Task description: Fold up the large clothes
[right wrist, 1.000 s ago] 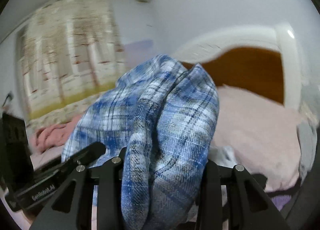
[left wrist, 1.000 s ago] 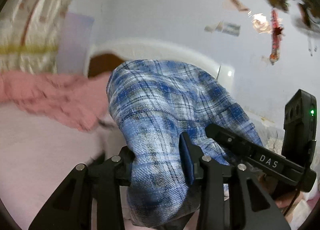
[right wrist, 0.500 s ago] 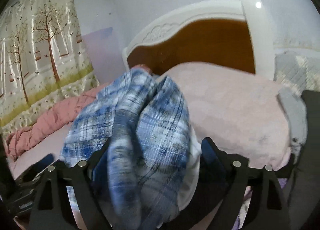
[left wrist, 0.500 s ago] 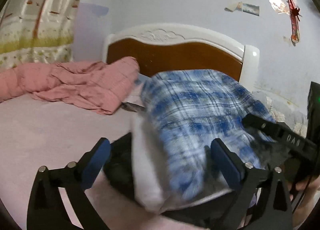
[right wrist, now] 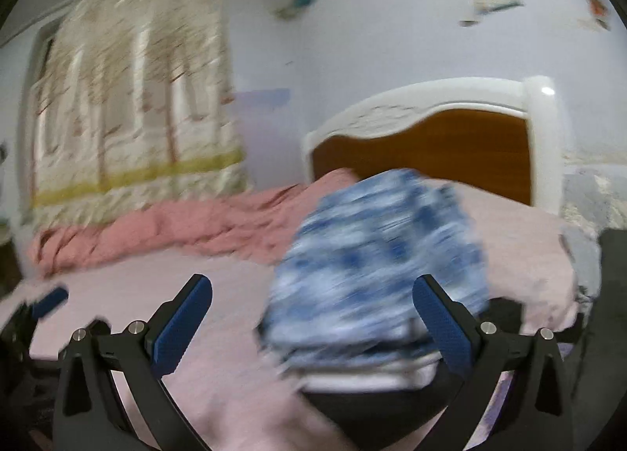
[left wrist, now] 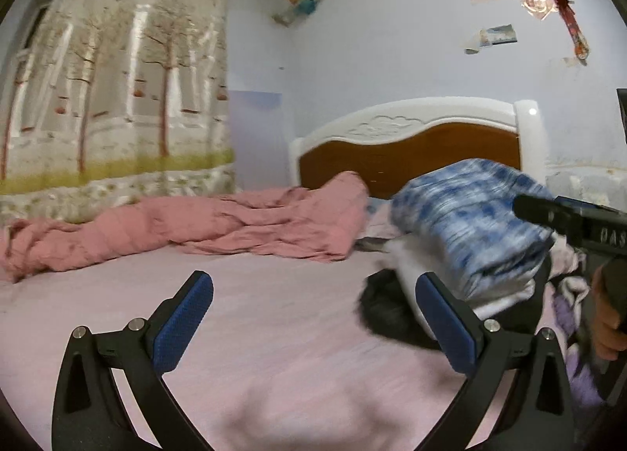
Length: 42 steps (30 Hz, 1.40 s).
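Observation:
A folded blue plaid shirt (left wrist: 466, 223) lies on top of a stack of folded white and black clothes (left wrist: 392, 306) on the pink bed. It also shows, blurred, in the right wrist view (right wrist: 376, 255). My left gripper (left wrist: 313, 317) is open and empty, pulled back to the left of the stack. My right gripper (right wrist: 311, 321) is open and empty, with the stack just ahead of its right finger. The right gripper's body (left wrist: 572, 220) shows at the right edge of the left wrist view.
A crumpled pink quilt (left wrist: 219, 223) lies along the far side of the bed (left wrist: 274, 333). A white and brown headboard (left wrist: 415, 145) stands behind. A tree-print curtain (left wrist: 117, 98) hangs at the left. More clothes (left wrist: 564, 294) lie at the right.
Both grippers opened and let go of the plaid shirt, which now rests on the stack. Both grippers drew back and to the left of it.

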{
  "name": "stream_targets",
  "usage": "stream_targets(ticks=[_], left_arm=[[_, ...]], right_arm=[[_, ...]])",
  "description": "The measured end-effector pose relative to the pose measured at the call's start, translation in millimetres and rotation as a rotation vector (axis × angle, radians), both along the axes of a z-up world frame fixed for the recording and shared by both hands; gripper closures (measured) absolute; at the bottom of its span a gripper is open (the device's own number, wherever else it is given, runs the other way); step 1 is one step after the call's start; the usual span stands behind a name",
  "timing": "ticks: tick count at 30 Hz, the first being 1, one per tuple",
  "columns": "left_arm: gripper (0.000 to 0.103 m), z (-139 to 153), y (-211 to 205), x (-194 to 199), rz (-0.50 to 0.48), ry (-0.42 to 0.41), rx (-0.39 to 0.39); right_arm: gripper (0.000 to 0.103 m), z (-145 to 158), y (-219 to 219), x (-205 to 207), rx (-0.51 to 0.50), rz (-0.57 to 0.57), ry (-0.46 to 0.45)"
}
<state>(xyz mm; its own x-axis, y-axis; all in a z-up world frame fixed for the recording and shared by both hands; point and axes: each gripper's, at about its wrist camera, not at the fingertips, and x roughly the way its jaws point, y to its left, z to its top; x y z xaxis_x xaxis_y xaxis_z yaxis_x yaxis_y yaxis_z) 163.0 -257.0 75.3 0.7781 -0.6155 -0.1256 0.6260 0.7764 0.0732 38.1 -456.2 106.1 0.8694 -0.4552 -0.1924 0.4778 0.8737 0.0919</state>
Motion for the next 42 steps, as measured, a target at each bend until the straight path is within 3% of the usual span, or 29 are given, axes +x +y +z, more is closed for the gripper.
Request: stream_targets(ticks=[8, 12, 15, 19, 25, 35, 42], left_arm=[[0.000, -38.4, 62.6, -8.6, 0.130, -0.066, -0.012], [0.000, -60.4, 92.6, 5.3, 0.194, -0.024, -0.036], [0.000, -61.5, 107.3, 17.8, 0.187, 0.036, -0.106], [0.000, -73.2, 96.7, 27.5, 0.163, 0.076, -0.065], [0.000, -73.0, 96.5, 24.5, 0.162, 0.073, -0.074], [0.000, -72.6, 101.2, 35.1, 0.191, 0.126, -0.088], [0.000, -71.6, 98.7, 30.9, 0.190, 0.092, -0.069]], right_arm=[[0.000, -56.6, 88.8, 16.2, -0.064, 0.042, 0.051], [0.000, -90.9, 108.3, 33.3, -0.063, 0.020, 0.077], [0.000, -112.0, 115.5, 46.8, -0.046, 0.019, 0.091], [0.000, -127.5, 125.9, 57.3, -0.088, -0.001, 0.111], [0.000, -129.6, 116.3, 54.2, -0.043, -0.009, 0.095], [0.000, -125.3, 122.2, 50.0, -0.088, -0.039, 0.074], [0.000, -126.1, 116.0, 54.8, -0.058, -0.040, 0.091]])
